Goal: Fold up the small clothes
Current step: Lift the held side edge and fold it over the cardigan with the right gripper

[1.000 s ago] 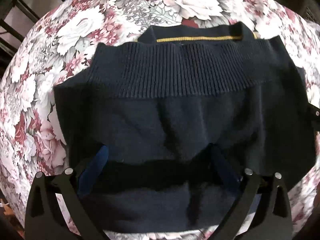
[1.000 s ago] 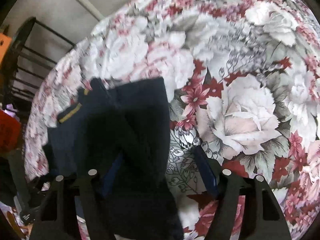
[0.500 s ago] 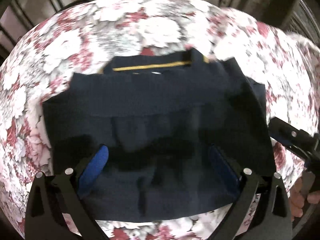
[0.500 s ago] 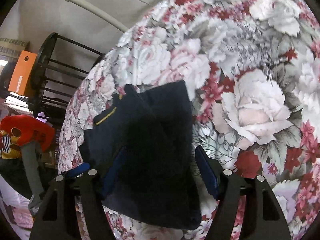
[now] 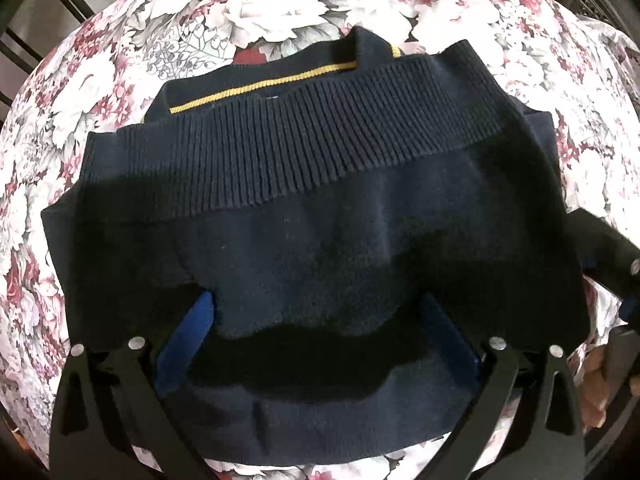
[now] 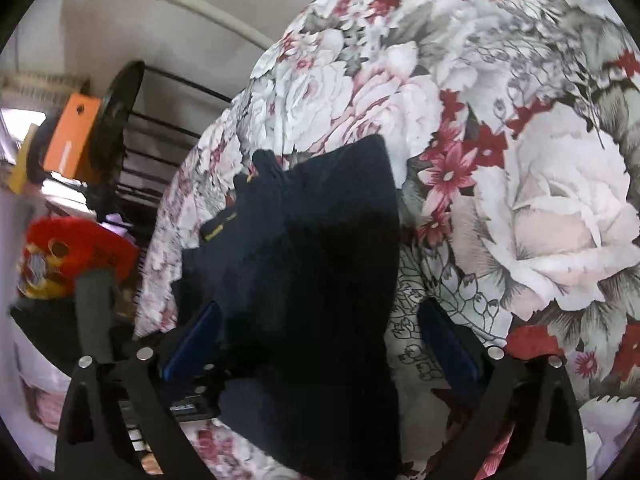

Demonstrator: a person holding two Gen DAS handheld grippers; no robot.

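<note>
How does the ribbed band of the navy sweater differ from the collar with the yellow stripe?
The ribbed band is wide, with vertical ribs and no stripe; the collar is narrow and smooth, with a thin yellow stripe. The ribbed band lies folded over on top of the navy sweater; the collar peeks out beyond it, against the floral cloth. Both are navy.

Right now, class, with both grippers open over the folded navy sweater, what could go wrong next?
1. The ribbed hem lies skewed across the navy sweater, not parallel to the yellow-striped collar; pressing it now may set a crooked fold.
2. The left gripper has loose fabric bunched between its open fingers, so withdrawing might drag the layer.
3. The right gripper straddles the sweater's edge and could snag it.
</note>
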